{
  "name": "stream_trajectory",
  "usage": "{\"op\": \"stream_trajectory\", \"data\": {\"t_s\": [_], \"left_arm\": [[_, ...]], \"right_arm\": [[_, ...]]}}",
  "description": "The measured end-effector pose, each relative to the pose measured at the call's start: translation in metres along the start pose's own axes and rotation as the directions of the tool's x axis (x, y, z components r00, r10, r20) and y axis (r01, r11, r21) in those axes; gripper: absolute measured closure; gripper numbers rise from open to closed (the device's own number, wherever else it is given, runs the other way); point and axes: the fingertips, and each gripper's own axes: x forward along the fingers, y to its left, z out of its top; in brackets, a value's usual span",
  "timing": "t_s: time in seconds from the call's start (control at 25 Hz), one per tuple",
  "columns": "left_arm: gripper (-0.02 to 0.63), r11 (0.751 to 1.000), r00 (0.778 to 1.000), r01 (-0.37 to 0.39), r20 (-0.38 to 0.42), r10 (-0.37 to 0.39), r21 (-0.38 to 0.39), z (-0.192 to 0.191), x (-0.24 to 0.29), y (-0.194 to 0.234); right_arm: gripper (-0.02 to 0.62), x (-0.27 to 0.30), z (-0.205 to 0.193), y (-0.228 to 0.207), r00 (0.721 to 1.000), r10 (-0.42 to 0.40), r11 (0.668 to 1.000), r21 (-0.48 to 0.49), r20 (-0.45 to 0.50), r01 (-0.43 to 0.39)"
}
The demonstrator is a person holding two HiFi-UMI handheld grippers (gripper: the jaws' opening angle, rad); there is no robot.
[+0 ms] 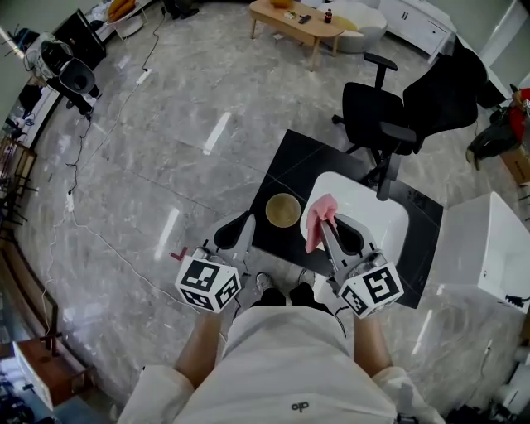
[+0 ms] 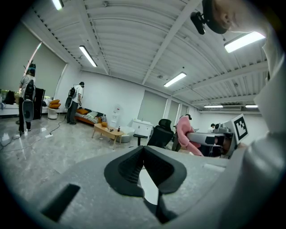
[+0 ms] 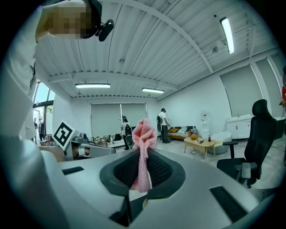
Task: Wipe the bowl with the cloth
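right gripper (image 3: pixel 142 154): jaws closed on the cloth, which is pinched between the two pads.
cloth (image 3: pixel 143 133): pink with a nubbly weave, bunched into a fold. it stands up past the jaw tips, and a short end hangs below them (from the head view it reads as a pink clump at the gripper's tip).
left gripper (image 2: pixel 144 151): jaws pressed together with nothing between them.
the two grippers: held side by side in front of the person, left and right of the bowl, each with its marker cube nearest the body.
bowl (image 1: pixel 283 209): round and tan, upright, resting on the black tabletop. it sits between the two gripper tips, just beside the cloth. whether the cloth touches its rim cannot be told.
black tabletop (image 1: pixel 291 157): square, set at an angle to the person.
white board (image 1: pixel 373 203): lies on the tabletop to the right of the bowl, under the right gripper.
office chair (image 1: pixel 383 112): black, standing at the far side of the tabletop.
wooden coffee table (image 1: pixel 291 21): well beyond, on the grey marbled floor.
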Motion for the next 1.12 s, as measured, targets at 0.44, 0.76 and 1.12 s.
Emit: {"op": "stream_trajectory", "data": {"t_s": [0.44, 0.76, 1.12], "left_arm": [[0.592, 0.989, 0.989, -0.041, -0.149, 0.019, -0.145, -0.061, 0.041, 0.026], [0.592, 0.974, 0.963, -0.118, -0.261, 0.065, -0.195, -0.110, 0.071, 0.045], [0.564, 0.945, 0.919, -0.207, -0.382, 0.099, -0.253, -0.183, 0.102, 0.072]], "right_arm": [[0.568, 0.010, -0.012, -0.021, 1.000, 0.014, 0.999, 0.031, -0.027, -0.013], [0.568, 0.019, -0.034, -0.042, 0.996, 0.038, 0.997, 0.070, -0.078, -0.033], [0.568, 0.030, -0.059, -0.059, 0.988, 0.086, 0.991, 0.111, -0.130, -0.072]]}}
